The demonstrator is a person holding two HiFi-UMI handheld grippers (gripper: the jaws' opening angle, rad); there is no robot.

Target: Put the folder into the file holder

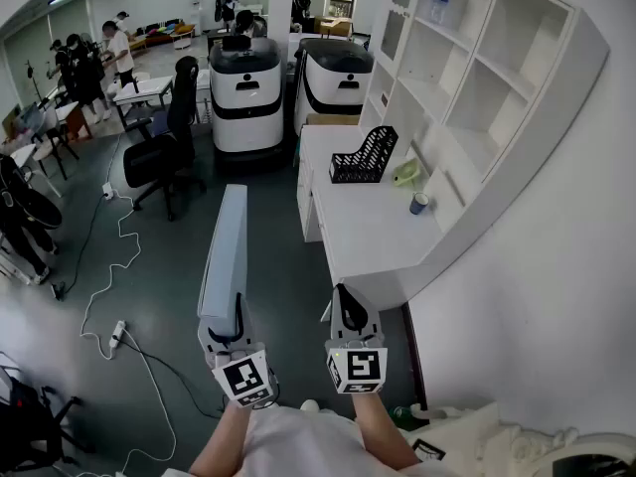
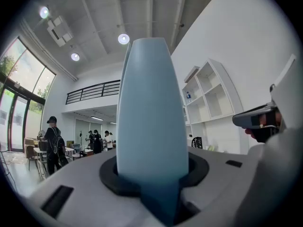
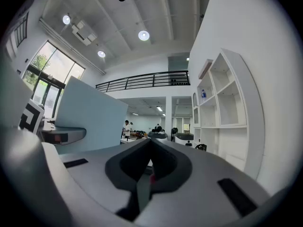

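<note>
Pale-blue flat folder (image 1: 224,256) clamped by its near edge in our left gripper (image 1: 229,334), sticking out level. We judge it light, stiffish, slick; edge grip suits. Right gripper (image 1: 350,311) closed, empty. Black mesh file holder (image 1: 363,155) well ahead.

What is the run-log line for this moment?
left gripper: shut on folder | right gripper: shut, empty | file holder: on desk, folder not yet in
</note>
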